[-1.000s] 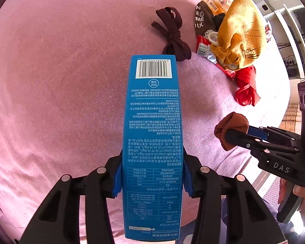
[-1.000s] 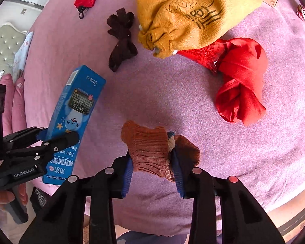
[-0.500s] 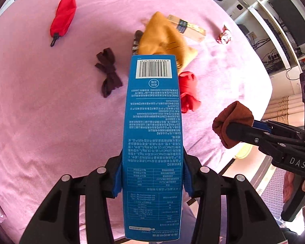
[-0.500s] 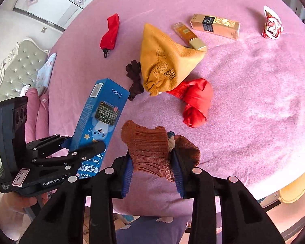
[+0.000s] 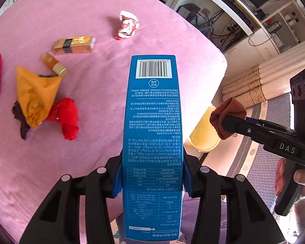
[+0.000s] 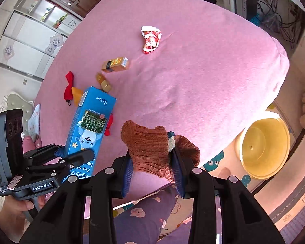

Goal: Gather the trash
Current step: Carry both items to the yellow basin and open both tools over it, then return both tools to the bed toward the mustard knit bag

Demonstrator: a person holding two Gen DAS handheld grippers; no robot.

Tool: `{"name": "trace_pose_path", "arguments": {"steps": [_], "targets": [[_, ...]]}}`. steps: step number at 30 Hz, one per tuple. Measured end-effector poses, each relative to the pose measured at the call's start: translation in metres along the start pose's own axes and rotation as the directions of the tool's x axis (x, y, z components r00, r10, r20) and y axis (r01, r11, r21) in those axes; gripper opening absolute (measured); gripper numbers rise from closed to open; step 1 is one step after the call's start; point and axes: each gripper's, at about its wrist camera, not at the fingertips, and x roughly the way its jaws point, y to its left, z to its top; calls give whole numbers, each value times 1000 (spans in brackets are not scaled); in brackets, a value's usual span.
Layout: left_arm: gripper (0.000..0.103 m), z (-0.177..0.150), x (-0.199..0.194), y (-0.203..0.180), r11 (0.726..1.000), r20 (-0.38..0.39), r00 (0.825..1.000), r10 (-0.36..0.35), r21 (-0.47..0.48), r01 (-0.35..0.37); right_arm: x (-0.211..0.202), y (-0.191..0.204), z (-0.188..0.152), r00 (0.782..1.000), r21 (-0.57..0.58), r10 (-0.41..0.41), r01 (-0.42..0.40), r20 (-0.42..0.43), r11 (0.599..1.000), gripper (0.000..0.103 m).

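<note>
Wide bare stretch of pink bedspread (image 6: pixel 203 77) toward the near corner; only a crumpled red-and-white wrapper (image 6: pixel 151 39) there. Clutter on the far side: gold box (image 5: pixel 74 44), yellow pouch (image 5: pixel 37 97), red cloth (image 5: pixel 68 118) bunched close together. Open floor beside the bed edge, yellow basin (image 6: pixel 265 144) standing there, mouth unobstructed

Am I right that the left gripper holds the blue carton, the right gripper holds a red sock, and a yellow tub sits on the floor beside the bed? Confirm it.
Not quite. The sock in the right gripper is brown, not red, as the right wrist view shows. The rest holds: the left gripper clamps the blue carton, and the yellow tub sits on the floor beside the bed.
</note>
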Motion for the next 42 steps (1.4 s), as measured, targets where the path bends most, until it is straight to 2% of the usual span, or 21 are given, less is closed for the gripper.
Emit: {"name": "trace_pose_path", "arguments": {"steps": [7,13,21,26,28,30,31,32,34,42], "targets": [[46,36,65,-123,988,-75,996,-49,145,60,-61,-126,-8,994,176,-72,57,80,983,35],[46,52,120,-210,964,-146,986,-77,240,111,-86,-215,-25,988,296,-120,87,96,951,35],[46,55,178,-287,936,-214,974,-78,321,145,-88,-280,-43,989,394,-118,72,94,916,35],[46,51,202,-308,931,-245,966,-77,329,158,-88,-301,-47,990,404,-110,65,89,912,37],[48,52,209,-309,931,-242,968,-65,335,146,-89,-307,-47,989,410,-118,73,86,909,44],[72,54,213,-308,938,-209,978,-19,335,90,-90,-313,-49,990,431,-110,61,89,901,55],[87,56,212,-305,942,-182,983,-3,329,64,-91,-316,-50,989,442,-109,56,95,895,56],[89,58,211,-302,946,-168,986,-11,317,65,-91,-318,-51,990,449,-107,53,95,892,56],[89,61,213,-297,952,-198,979,-46,288,103,-92,-320,-52,989,457,-111,54,97,888,56],[89,62,199,-295,946,-184,982,-40,310,96,-93,-311,-47,989,455,-97,36,111,890,56]]}}
